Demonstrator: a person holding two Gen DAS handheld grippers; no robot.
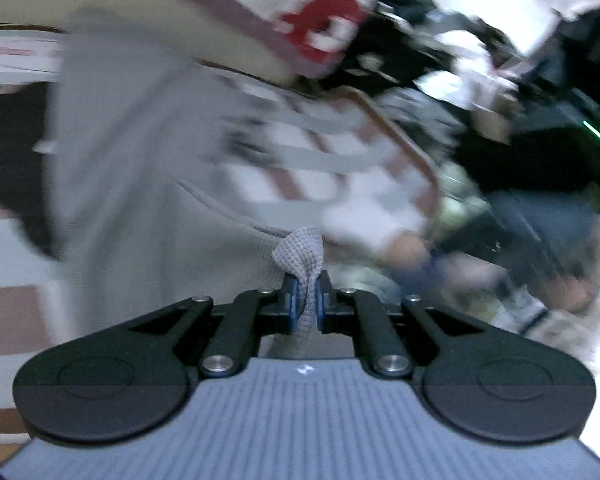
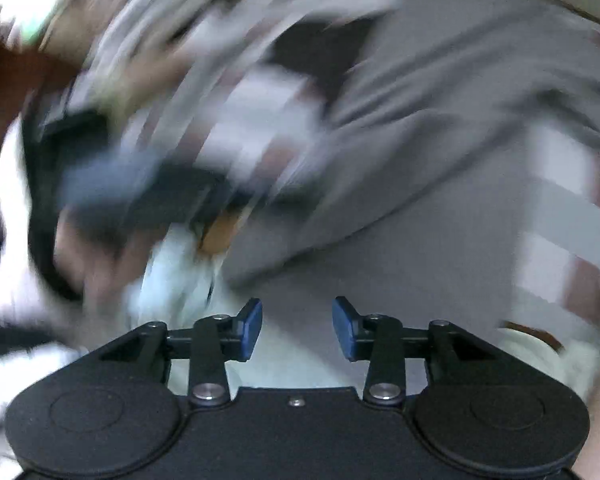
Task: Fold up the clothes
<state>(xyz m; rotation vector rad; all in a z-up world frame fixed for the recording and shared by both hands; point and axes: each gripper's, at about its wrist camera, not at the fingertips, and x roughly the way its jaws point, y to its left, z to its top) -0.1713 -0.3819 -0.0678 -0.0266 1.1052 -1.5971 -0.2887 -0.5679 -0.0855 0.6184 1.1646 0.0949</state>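
Left tool point(image 1: 307, 298): clamped on a bunched corner of the grey top point(image 1: 140, 184) — the waffle-knit tuft pokes out past the pads at 12 o'clock. I pinch a corner rather than the middle so the cloth hangs from one point and I can carry that edge over.

Right tool point(image 2: 297, 326): pads apart, nothing between them. I hold it open over the grey top point(image 2: 420, 208), ready, I judge, to take a second corner or edge.

Grey top: from the left view it spreads from the pads out toward 10 and 11 o'clock; from the right view it fills the field from 12 round to 3 o'clock, with a long fold line running from 7 up to 2 o'clock. Whether it lies flat or partly hangs I cannot tell — both views are badly smeared.

Underneath: a checked cover point(image 1: 296, 160) in white, grey and dull red shows past the top at 1 o'clock in the left view. What it covers I cannot tell.

Other cloth: a pale piece with a red patch point(image 1: 324, 36) sits at 12 o'clock, well beyond my grip; I cannot say what it is.

Stage: early, I judge — one corner held, the second hold not yet made.

Risk: a thin pinch on stretchy knit could slip if I pull hard.
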